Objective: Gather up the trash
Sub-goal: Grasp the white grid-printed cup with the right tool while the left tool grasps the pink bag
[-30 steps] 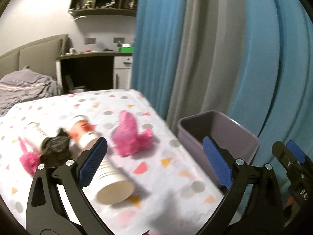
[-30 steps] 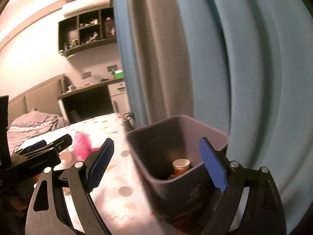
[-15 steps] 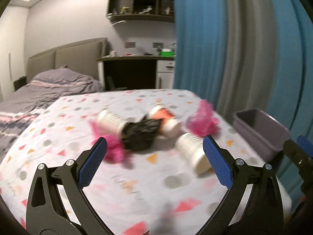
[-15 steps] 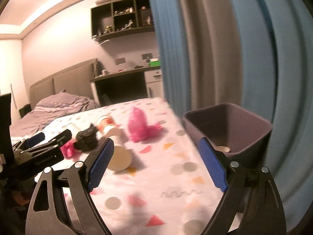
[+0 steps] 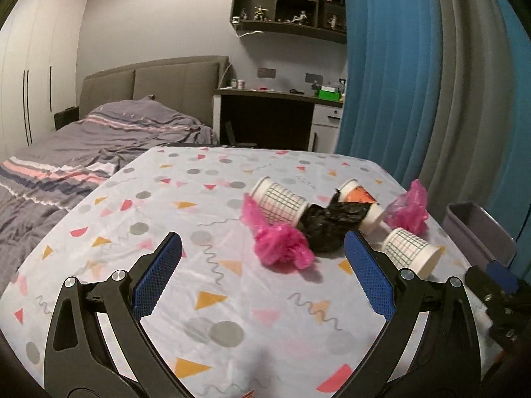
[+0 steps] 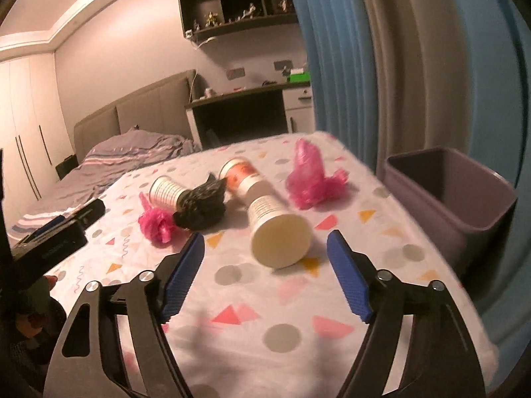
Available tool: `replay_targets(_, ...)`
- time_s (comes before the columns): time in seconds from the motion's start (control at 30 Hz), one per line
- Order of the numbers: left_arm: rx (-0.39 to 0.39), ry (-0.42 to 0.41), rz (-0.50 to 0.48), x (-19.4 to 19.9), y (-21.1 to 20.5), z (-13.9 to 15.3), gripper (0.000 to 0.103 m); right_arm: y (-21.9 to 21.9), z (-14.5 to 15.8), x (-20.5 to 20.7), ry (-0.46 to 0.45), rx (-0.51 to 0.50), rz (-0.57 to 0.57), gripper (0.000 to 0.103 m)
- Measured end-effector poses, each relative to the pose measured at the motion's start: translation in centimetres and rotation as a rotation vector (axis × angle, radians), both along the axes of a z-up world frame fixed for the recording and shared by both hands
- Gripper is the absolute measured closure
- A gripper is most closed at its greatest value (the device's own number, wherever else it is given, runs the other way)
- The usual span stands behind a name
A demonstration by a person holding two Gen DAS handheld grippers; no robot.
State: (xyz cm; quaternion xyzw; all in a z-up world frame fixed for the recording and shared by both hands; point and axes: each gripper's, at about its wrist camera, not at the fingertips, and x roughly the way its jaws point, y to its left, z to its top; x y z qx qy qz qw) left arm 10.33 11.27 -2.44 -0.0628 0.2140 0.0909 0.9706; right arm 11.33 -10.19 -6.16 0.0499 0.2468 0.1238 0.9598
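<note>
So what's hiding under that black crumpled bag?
The black bag lies against the mouths of two paper cups. Whatever is beneath it on the tablecloth is covered.

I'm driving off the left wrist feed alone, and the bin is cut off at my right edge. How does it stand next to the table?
Observer: In the right wrist view the grey bin stands upright with an open top, beside the right edge of the table. Its bottom is hidden from there.
Operator: And the right gripper? I only see a sliver of it.
Observer: The right gripper holds nothing. Its jaws are closing with nothing between the pads.
Operator: What is it aimed at?
Observer: The nearest grid-print cup lies on its side just ahead, with its wide end facing that gripper.
</note>
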Motion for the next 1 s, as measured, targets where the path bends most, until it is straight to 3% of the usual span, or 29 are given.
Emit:
replay_targets(0.5, -0.041, 0.040, -0.008, 2.2, 2.4, -1.4, 0.006, 2.7, -2.6, 5.0, 0.125, -0.013, -0.030, 0.052)
replay_targets(0.73, -0.073, 0.075, -0.016, 3.9, 2.4, -2.0, 0.006, 2.8, -3.3, 6.3, 0.164, 0.004, -0.024, 0.071)
replay_targets(0.93, -0.064, 0.084, -0.023, 4.7, 2.1, -2.0, 0.006, 3.2, -3.3, 6.7, 0.173, 0.005, 0.001, 0.094)
replay_targets(1.0, -0.065, 0.090, -0.024, 5.0, 2.1, -2.1, 0.006, 3.1, -3.2, 6.6, 0.166, 0.001, 0.007, 0.096)
